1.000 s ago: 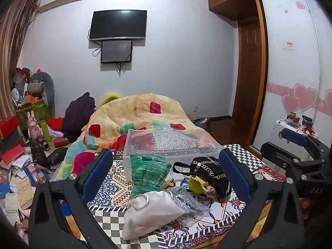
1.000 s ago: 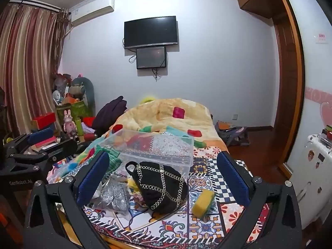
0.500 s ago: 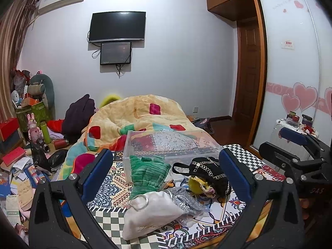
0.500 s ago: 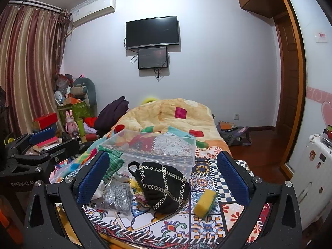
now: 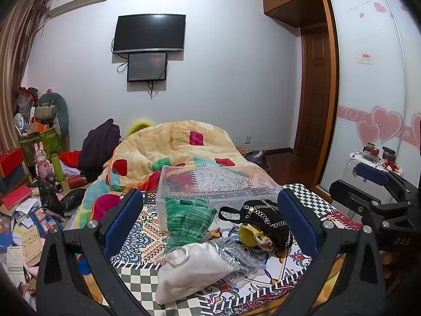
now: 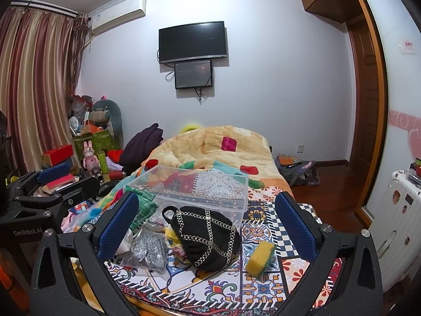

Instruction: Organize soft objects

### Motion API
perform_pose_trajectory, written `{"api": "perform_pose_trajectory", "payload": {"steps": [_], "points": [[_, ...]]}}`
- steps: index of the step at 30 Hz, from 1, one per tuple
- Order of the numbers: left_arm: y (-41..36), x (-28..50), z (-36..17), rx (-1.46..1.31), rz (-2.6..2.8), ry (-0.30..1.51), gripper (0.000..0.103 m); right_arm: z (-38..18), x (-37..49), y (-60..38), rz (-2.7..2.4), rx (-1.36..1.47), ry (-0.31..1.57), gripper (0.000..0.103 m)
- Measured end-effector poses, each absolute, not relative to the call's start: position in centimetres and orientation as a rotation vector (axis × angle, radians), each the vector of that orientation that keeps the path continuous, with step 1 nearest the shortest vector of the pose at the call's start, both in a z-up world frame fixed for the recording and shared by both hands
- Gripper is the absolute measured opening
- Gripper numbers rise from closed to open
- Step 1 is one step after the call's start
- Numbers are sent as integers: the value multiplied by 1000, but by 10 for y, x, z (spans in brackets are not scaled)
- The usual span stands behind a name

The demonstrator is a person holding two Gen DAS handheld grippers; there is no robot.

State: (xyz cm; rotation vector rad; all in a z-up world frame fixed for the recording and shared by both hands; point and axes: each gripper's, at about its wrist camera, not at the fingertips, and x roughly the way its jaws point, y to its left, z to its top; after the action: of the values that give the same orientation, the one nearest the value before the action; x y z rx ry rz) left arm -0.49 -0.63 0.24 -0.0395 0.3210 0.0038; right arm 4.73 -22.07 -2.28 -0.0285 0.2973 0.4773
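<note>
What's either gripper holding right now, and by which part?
Nothing. Left gripper and right gripper are both open and empty above the pile; the white pouch and black chain bag lie untouched on the cloth.

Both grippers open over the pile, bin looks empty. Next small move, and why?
Probably lower the right gripper onto the black chain bag: it sits centred between the open fingers, just in front of the clear bin. The left gripper hovers open above the green glove and white pouch.
</note>
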Motion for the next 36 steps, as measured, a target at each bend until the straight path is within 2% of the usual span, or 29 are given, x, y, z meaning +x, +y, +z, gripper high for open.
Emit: {"api": "perform_pose_trajectory", "payload": {"steps": [36], "points": [[-7,-10,2,-32,-3,308,103,-23,45,-218,484,-25,294,103]]}}
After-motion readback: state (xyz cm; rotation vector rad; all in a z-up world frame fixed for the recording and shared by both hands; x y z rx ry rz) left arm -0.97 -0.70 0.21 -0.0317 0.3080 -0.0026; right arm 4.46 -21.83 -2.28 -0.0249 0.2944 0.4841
